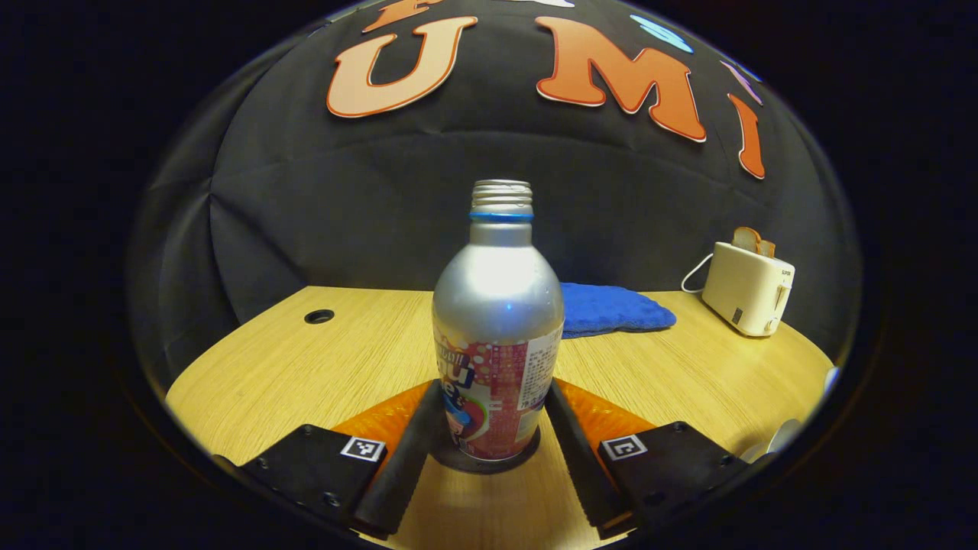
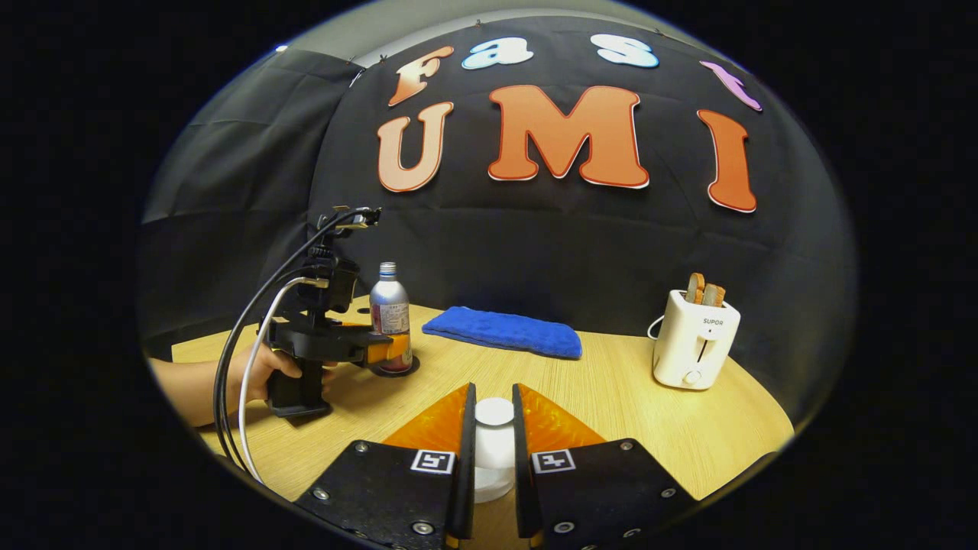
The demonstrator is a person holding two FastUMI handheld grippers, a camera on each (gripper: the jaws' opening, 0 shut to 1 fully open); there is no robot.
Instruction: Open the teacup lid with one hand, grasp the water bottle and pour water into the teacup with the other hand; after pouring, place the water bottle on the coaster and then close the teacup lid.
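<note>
Item: silver aluminium water bottle on dark round coaster; my left gripper clamped on it, release straight. Right gripper clamps white teacup lid; I'd lower squarely.

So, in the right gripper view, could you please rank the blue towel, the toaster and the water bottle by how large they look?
1. blue towel, the widest.
2. toaster.
3. water bottle, the slimmest.
The towel and toaster are close in apparent area, and fisheye distortion makes their order unsure.

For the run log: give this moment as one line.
left gripper: around water bottle on coaster | right gripper: shut on teacup lid
</note>
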